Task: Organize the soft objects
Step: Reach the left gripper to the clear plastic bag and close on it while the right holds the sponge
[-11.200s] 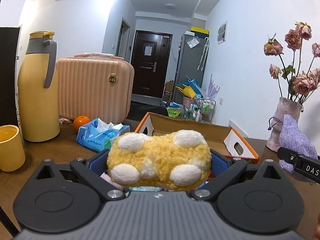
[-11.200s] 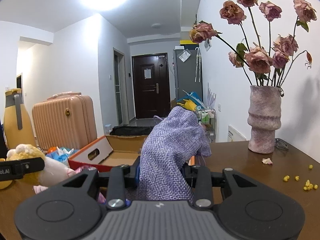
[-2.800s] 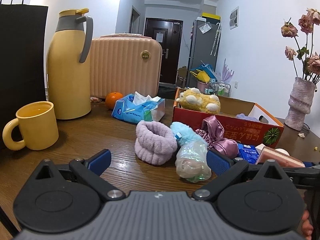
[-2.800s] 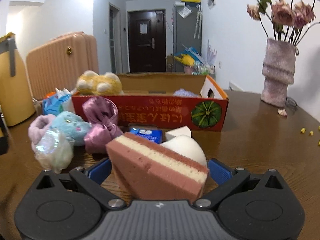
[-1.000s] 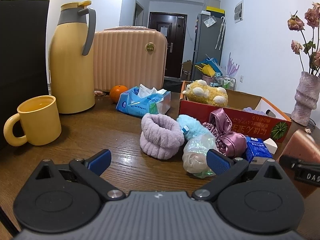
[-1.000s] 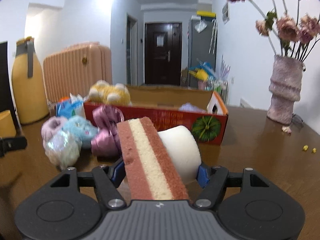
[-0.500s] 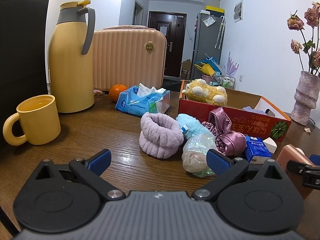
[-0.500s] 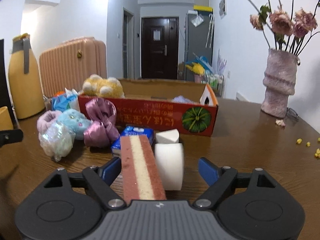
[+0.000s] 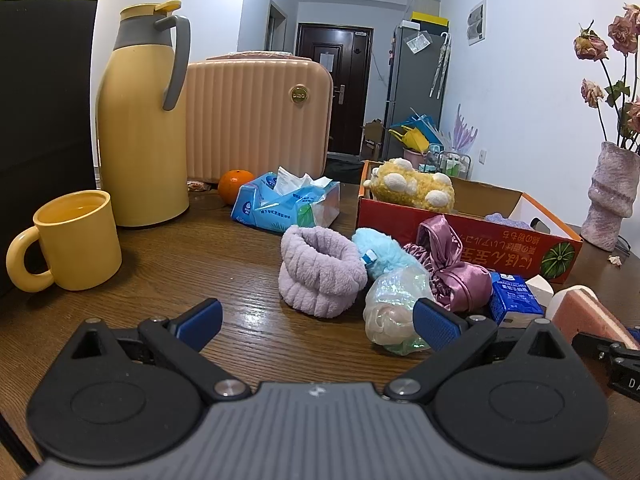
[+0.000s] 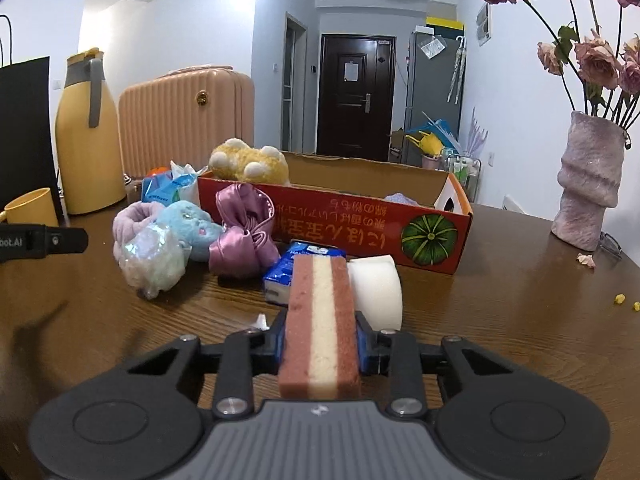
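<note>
— What is the table (image 9: 168,264) made of?
— Dark wood with visible grain and a glossy sheen.
— And the sponge (image 10: 320,320)?
— Porous matt foam, pink and cream layers.
— The bow (image 10: 244,240)?
— Shiny satin cloth. The box (image 10: 360,224) is printed cardboard, the headband (image 9: 320,272) fluffy terry.

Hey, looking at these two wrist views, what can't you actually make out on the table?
- Cardboard box floor: both views, hidden by its front wall.
- Purple pouch inside: mostly hidden by that wall.
- Orange: left view, partly behind the tissue pack.
- White sponge: right view, partly behind the layered sponge in the right tool.
</note>
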